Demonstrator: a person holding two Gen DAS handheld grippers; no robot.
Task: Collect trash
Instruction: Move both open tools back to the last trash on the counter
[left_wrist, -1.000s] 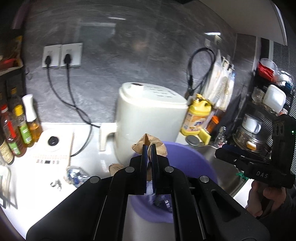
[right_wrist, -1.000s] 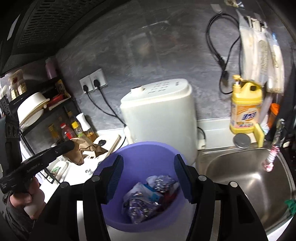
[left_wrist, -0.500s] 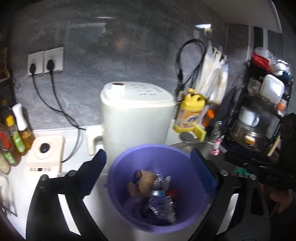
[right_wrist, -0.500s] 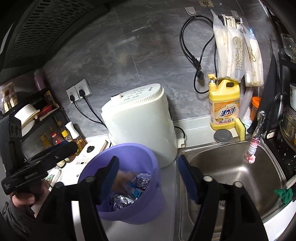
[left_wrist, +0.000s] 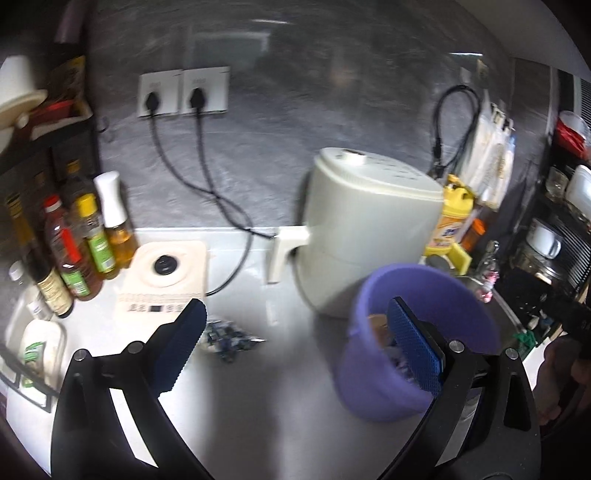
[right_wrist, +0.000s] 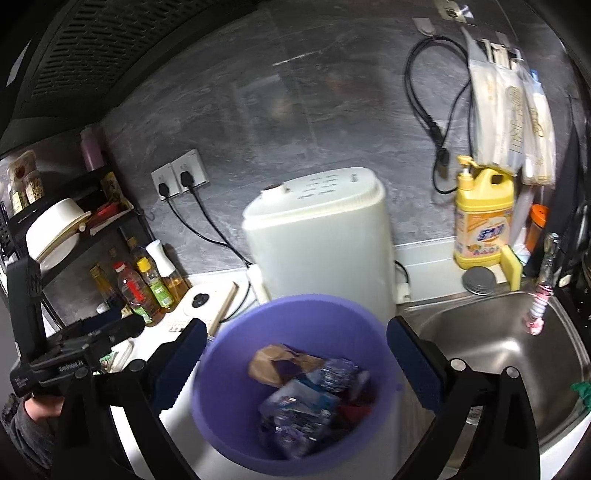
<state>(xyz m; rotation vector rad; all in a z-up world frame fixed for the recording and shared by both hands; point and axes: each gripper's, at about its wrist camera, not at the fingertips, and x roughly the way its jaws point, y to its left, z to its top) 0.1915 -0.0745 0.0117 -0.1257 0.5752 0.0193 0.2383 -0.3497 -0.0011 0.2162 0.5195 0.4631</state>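
Swung left since the drop, the left gripper (left_wrist: 295, 343) gapes wide, empty, over a crumpled wrapper (left_wrist: 229, 338) on the counter (left_wrist: 266, 387). Brown paper (right_wrist: 280, 363) lies in the bin (right_wrist: 236, 406); the right gripper (right_wrist: 295, 363) straddles it, wide, empty.

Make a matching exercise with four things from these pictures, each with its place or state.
1. brown paper
2. blue wrapper
3. yellow bottle
4. left gripper

a. open and holding nothing
b. inside the purple bin
c. lying on the counter
d. standing behind the sink

Pairs: 1-b, 2-c, 3-d, 4-a
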